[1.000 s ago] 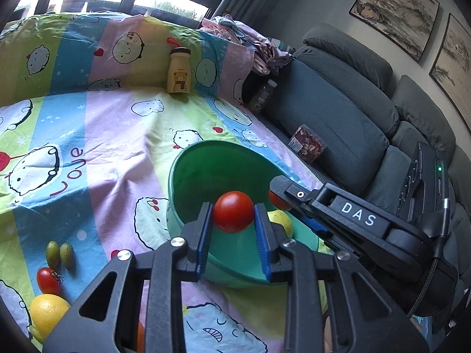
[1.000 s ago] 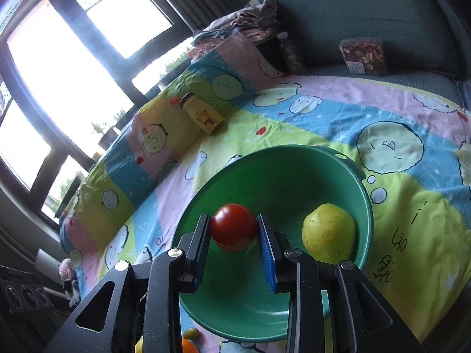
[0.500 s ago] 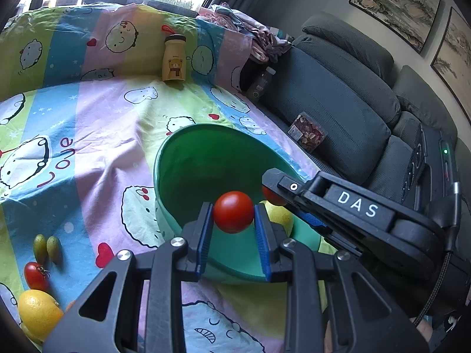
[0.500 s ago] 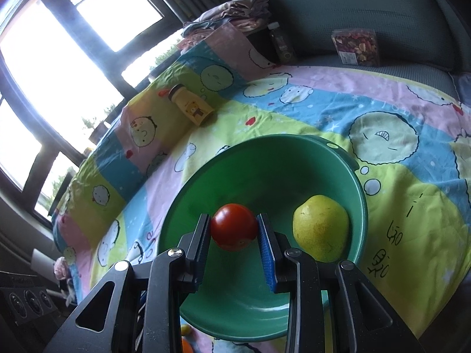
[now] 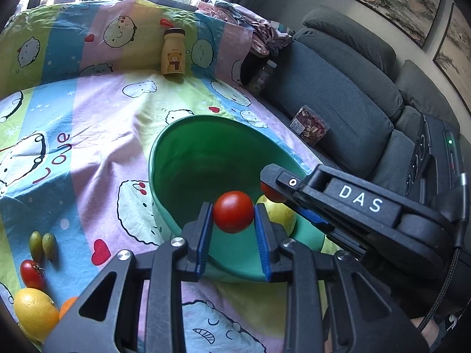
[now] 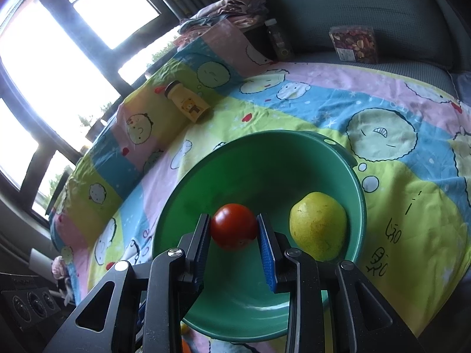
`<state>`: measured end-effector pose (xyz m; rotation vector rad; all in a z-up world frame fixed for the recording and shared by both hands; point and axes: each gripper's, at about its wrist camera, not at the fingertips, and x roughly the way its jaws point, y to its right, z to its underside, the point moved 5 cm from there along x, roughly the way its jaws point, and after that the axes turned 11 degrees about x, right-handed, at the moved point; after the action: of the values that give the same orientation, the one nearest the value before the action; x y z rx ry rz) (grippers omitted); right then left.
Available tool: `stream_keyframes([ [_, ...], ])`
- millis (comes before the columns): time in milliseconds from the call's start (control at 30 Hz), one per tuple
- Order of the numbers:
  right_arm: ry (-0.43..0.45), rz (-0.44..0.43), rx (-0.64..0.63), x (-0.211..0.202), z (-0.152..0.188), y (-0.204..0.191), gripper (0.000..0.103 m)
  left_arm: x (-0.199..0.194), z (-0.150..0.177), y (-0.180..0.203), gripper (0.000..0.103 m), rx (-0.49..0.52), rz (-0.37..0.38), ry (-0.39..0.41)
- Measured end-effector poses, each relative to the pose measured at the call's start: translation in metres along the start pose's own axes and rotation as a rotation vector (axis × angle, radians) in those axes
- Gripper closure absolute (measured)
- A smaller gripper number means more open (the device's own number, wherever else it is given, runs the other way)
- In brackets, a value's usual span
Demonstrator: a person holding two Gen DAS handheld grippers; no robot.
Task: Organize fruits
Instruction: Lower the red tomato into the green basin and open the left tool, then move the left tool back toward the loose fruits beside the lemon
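Left gripper (image 5: 233,226) fingers clamped on a red tomato (image 5: 233,211) above the green bowl (image 5: 188,158), right gripper (image 6: 234,236) fingers gripping another tomato (image 6: 234,226) over the bowl, beside 1 yellow lemon (image 6: 318,226) inside

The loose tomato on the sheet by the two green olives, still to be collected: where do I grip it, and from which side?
Grip the loose tomato across its round middle, coming from above. Its stem end points up and right toward the green olives just beyond it, and the lemon sits close on the near side, so probably set the fingers on its two flanks that face neither neighbour.
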<state>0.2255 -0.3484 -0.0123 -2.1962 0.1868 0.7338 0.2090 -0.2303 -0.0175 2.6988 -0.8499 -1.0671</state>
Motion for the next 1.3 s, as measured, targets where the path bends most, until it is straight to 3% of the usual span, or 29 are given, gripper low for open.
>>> stream_keyframes([
  [733, -0.025, 0.058, 0.002, 0.006, 0.002, 0.005, 0.070, 0.003, 0.002, 0.001, 0.074, -0.008, 0.001, -0.021],
  [1067, -0.009, 0.020, -0.018, 0.001, 0.001, -0.001, 0.070, -0.012, -0.005, 0.001, 0.053, -0.002, -0.023, 0.004],
  [1167, -0.007, -0.005, -0.027, -0.001, 0.002, -0.005, 0.056, -0.021, -0.007, -0.003, 0.047, 0.003, -0.054, 0.017],
  [1300, -0.035, -0.042, -0.052, -0.003, 0.006, -0.014, 0.055, -0.039, -0.007, -0.016, 0.039, -0.017, -0.092, 0.031],
])
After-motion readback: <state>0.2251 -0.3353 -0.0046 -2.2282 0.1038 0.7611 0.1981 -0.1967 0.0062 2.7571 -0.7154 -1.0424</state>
